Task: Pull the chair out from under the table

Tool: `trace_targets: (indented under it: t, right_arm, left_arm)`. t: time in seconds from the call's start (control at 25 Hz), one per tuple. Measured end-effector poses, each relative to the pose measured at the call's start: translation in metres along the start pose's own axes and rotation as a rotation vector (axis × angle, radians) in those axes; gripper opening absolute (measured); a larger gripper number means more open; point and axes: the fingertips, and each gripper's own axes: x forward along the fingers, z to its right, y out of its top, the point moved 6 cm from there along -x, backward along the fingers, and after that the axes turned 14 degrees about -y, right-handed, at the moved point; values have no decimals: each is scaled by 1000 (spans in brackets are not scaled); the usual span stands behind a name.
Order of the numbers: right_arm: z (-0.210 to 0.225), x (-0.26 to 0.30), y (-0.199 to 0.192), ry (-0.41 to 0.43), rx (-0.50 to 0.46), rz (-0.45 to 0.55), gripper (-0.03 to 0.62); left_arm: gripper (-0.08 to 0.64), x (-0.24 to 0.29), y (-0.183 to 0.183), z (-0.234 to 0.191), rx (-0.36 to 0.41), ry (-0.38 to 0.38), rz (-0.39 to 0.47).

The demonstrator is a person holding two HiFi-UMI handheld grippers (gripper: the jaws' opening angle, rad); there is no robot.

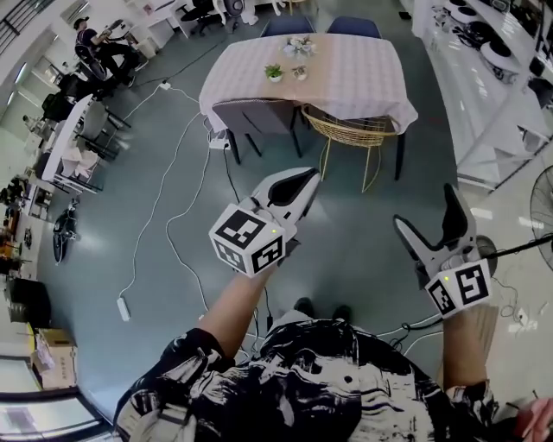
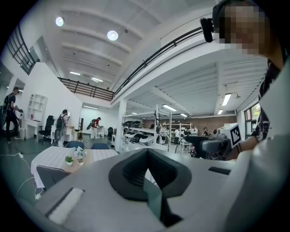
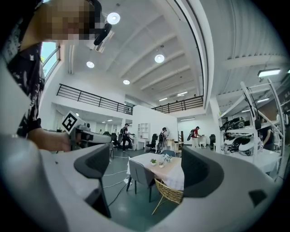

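Note:
A table (image 1: 346, 82) with a pale checked cloth stands ahead of me. A grey padded chair (image 1: 252, 116) is tucked under its near left side and a wicker chair (image 1: 350, 131) with thin gold legs under its near right. My left gripper (image 1: 304, 179) is shut and empty, held in the air well short of the grey chair. My right gripper (image 1: 424, 205) is open and empty, lower right, also far from the table. The right gripper view frames the grey chair (image 3: 140, 174) and the wicker chair (image 3: 170, 191) between that gripper's (image 3: 147, 165) jaws. The left gripper (image 2: 147, 156) points right of the table (image 2: 52, 156).
Small potted plants (image 1: 274, 72) sit on the table, with two blue chairs (image 1: 352, 26) behind it. White cables and a power strip (image 1: 123, 308) lie on the floor at left. White shelving (image 1: 492, 78) and a fan (image 1: 540, 203) stand at right. People work at desks far left.

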Motion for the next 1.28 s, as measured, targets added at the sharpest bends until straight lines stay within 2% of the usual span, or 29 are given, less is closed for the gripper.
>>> trace_targets:
  t: [0.2,0.36,0.64,0.84,1.04,1.28]
  right_arm:
    - [17,32,-10,34,-5,-17,449]
    - [21,72,-21,44,-22,-20,449]
    - [6,173,-31,12,-96,-44,448]
    - [8,260,-43,-17,-130,-101,448]
    - [16,316,-72,-35,-188,-164,448]
    - [28,373,-138,41,-304,-318,448]
  left_arm:
    - [3,9,-5,-19,-15,41,-30]
    - [3,20,-13,-57,-24,43,-37]
    - [3,40,-10,-162,-14,-39,-9]
    - [3,50,-7,-246,-28,-88,-31]
    - [3,58,-11,-305,-5,-98,-36]
    - [3,63,-24,-344,-32,-66,-30]
